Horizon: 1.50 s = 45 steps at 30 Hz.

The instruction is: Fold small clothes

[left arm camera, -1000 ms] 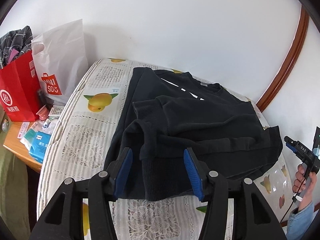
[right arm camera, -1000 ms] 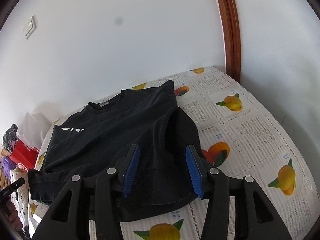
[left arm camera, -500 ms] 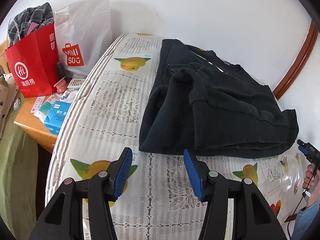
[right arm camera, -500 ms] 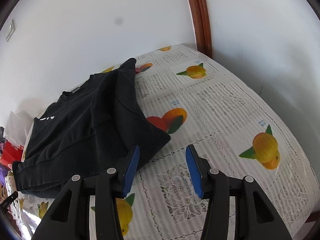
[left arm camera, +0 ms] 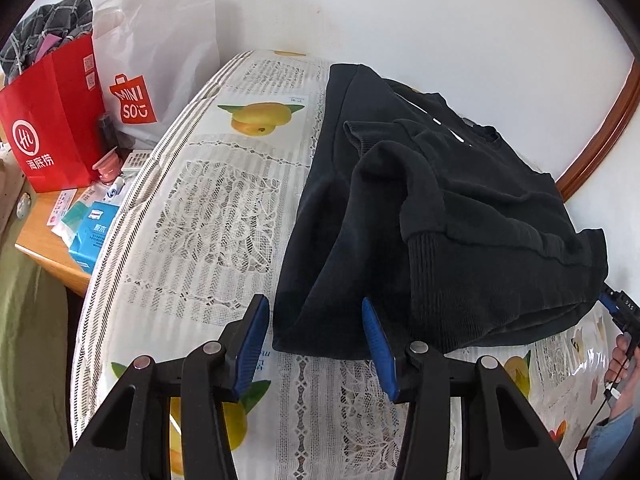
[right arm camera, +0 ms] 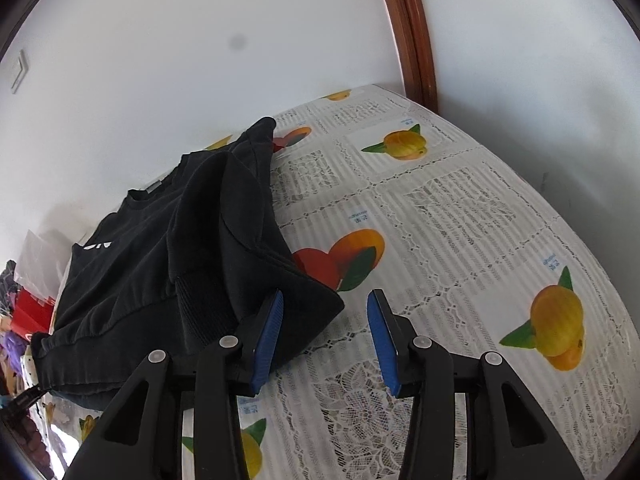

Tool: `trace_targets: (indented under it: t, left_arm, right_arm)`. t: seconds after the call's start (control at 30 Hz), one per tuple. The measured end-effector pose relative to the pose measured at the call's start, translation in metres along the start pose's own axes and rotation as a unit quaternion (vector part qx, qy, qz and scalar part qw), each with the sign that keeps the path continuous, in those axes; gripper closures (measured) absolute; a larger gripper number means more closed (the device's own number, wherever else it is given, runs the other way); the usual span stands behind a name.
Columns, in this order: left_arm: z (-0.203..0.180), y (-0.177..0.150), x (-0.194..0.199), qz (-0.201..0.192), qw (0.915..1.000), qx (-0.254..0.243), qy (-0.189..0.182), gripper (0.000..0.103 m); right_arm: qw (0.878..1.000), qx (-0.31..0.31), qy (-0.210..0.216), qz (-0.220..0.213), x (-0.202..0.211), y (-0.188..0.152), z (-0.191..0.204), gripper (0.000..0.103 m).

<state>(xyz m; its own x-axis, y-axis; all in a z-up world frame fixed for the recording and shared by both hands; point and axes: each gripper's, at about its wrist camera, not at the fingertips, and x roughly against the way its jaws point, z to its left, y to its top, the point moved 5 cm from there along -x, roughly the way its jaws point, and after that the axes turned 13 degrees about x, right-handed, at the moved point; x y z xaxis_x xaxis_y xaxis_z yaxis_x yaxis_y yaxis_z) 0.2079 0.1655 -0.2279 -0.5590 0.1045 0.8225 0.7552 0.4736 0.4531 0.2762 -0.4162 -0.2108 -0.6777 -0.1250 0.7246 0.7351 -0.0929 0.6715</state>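
counter [left arm camera: 192, 216]: fruit-print lace cloth, the landmark here
sweatshirt [left arm camera: 460, 216]: black, folded in a heap on the counter's far side by the wall
bags: red bag [left arm camera: 48, 120] and white bag [left arm camera: 160, 52] just off the counter's left edge
left gripper [left arm camera: 316, 336]: fingers closing around the sweatshirt's near corner, not pinching
right gripper [right arm camera: 324, 332]: fingers closing, left one at the hem, only counter between

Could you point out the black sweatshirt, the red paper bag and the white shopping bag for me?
black sweatshirt [left arm camera: 460, 216]: left wrist view, on its folded-over sleeve.
red paper bag [left arm camera: 52, 120]: left wrist view, on its front.
white shopping bag [left arm camera: 160, 40]: left wrist view, on its upper front.
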Motion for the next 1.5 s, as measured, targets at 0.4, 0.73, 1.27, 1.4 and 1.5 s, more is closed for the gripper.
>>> trace_targets:
  t: [0.4,0.73,1.27,1.4,1.5]
  left_arm:
    - [-0.017,-0.006,-0.006,0.001,0.9999,-0.015,0.008,0.086]
    - [-0.021,-0.046,0.028,0.009,0.9993,-0.031,0.015,0.088]
    - [-0.023,-0.120,0.087,-0.004,0.9982,-0.052,0.030,0.088]
    - [-0.023,-0.127,0.093,-0.005,0.9977,-0.058,0.034,0.088]
    - [-0.024,-0.127,0.098,-0.010,0.9972,-0.064,0.039,0.084]
  right_arm:
    - [0.999,0.032,0.001,0.005,-0.028,0.000,0.013,0.091]
    - [1.000,0.016,-0.010,-0.004,0.020,-0.020,-0.002,0.094]
    - [0.999,0.028,-0.029,-0.001,0.081,-0.080,-0.018,0.093]
    - [0.999,0.035,-0.036,0.004,0.087,-0.089,-0.018,0.093]
    - [0.997,0.053,-0.048,0.004,0.096,-0.094,-0.017,0.092]
